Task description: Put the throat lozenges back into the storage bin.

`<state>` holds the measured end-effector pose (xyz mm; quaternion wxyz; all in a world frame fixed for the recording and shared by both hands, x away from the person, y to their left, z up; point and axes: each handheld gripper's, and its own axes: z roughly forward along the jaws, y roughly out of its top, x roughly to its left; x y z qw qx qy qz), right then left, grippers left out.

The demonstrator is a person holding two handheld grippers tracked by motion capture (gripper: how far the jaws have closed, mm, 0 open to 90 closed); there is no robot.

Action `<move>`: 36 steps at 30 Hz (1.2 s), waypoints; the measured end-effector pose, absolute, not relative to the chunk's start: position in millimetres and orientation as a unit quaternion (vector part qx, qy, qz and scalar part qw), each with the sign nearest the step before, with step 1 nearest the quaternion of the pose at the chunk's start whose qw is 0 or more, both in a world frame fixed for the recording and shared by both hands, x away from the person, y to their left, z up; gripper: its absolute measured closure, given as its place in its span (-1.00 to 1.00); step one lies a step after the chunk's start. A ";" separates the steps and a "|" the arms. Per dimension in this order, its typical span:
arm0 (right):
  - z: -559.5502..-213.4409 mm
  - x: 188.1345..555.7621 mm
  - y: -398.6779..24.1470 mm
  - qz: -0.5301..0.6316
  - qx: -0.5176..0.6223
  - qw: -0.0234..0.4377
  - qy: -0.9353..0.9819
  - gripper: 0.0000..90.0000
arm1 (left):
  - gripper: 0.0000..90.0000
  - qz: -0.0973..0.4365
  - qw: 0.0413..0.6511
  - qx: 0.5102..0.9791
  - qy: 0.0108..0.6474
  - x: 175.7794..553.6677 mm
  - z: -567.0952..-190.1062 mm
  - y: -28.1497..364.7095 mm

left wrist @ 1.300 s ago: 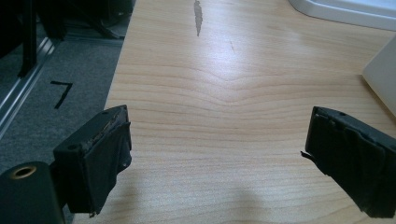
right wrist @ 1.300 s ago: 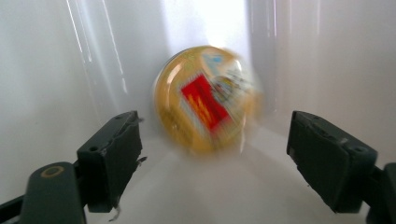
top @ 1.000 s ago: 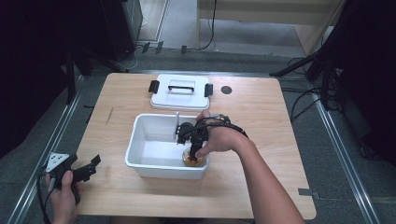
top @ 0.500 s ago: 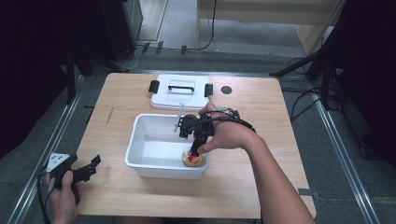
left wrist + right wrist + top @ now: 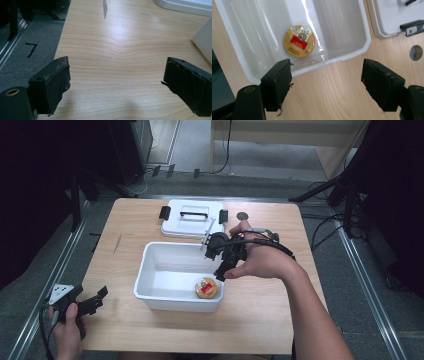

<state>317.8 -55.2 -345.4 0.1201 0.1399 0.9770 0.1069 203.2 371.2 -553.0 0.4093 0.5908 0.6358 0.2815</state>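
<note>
1. Dark floor and black stands ring your wooden table (image 5: 260,320), which carries one white bin (image 5: 150,292), one white lid (image 5: 192,227) with a handle and two black latches lying flat behind it, and one dark round hole (image 5: 242,215) in the top near the lid.
2. Your task thing is the single round gold tin (image 5: 208,288) with the red label; it lies flat on the bin floor, against the near right corner, touched by nothing.
3. Your right gripper (image 5: 226,262) hangs over the bin's right rim with its jaws spread wide and empty; the right gripper view looks down past that rim at the tin (image 5: 299,41).
4. Your left gripper (image 5: 92,302) rests low at the near left corner of the table, well apart from the bin, jaws also wide apart and holding nothing.
5. The step in hand looks like clearing the right gripper from the bin after the tin is set down, with the lid likely next.
6. Do it well: lift straight up before swinging away, so the jaws do not catch the thin rim and drag the bin.
7. If you go for the lid, approach its handle squarely and keep it level over the bin.
8. Count: two grippers, one bin, one lid, one tin.
</note>
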 end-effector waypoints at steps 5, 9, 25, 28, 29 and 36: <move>-346.5 318.5 -73.1 0.106 0.158 0.120 0.974 -0.45 | -0.83 0.281 0.409 0.591 0.636 203.5 -553.2 371.3; -353.6 318.8 -87.2 0.103 0.173 0.115 0.973 -0.45 | -0.83 0.282 0.409 0.591 0.635 203.4 -553.2 371.0; -399.6 319.8 -136.9 0.094 0.234 0.095 0.963 -0.47 | -0.83 0.279 0.410 0.593 0.635 202.9 -553.1 371.2; -407.8 319.8 -146.3 0.094 0.247 0.095 0.960 -0.49 | -0.83 0.279 0.411 0.593 0.634 202.8 -553.1 371.3; -410.3 319.8 -149.8 0.096 0.252 0.096 0.958 -0.51 | -0.83 0.278 0.411 0.593 0.634 202.7 -553.0 371.3; -429.7 316.7 -173.2 0.091 0.291 0.108 0.946 -0.71 | -0.83 0.278 0.410 0.594 0.634 202.8 -553.1 371.1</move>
